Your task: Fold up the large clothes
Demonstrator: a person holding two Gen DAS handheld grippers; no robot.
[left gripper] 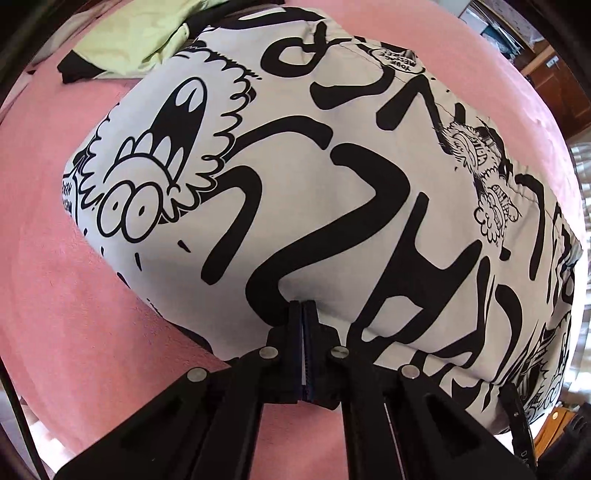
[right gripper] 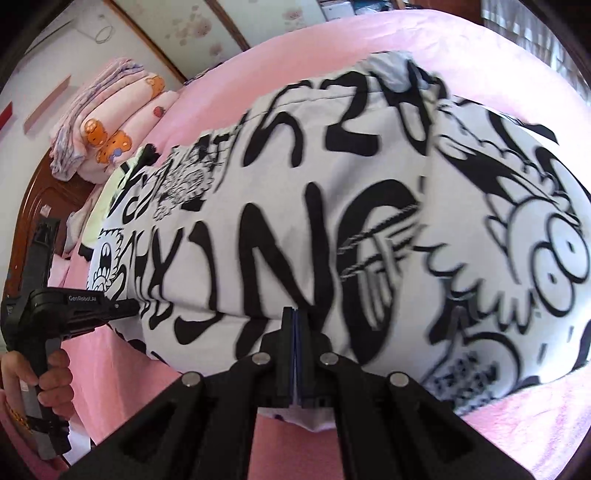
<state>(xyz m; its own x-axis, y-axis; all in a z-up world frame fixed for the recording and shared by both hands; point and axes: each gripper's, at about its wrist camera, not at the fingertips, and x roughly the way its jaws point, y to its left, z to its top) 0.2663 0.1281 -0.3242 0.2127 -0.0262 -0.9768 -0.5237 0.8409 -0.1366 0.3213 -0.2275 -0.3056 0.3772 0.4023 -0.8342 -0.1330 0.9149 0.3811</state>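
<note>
I have both the left gripper point(left gripper: 303, 303) and right gripper point(right gripper: 294, 310) pinched tight on the printed shirt's point(left gripper: 295, 177) edge over the pink bed point(left gripper: 55, 295)

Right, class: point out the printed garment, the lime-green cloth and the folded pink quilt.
printed garment point(left gripper: 332, 177), left wrist view, its middle panel.
lime-green cloth point(left gripper: 136, 37), left wrist view, its top fold.
folded pink quilt point(right gripper: 110, 122), right wrist view, its front face.

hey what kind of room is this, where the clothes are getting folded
Most likely a bedroom. The printed garment lies on a bed with a pink cover, folded pink bedding is stacked by a wooden headboard, and the wall has floral wallpaper.
</note>
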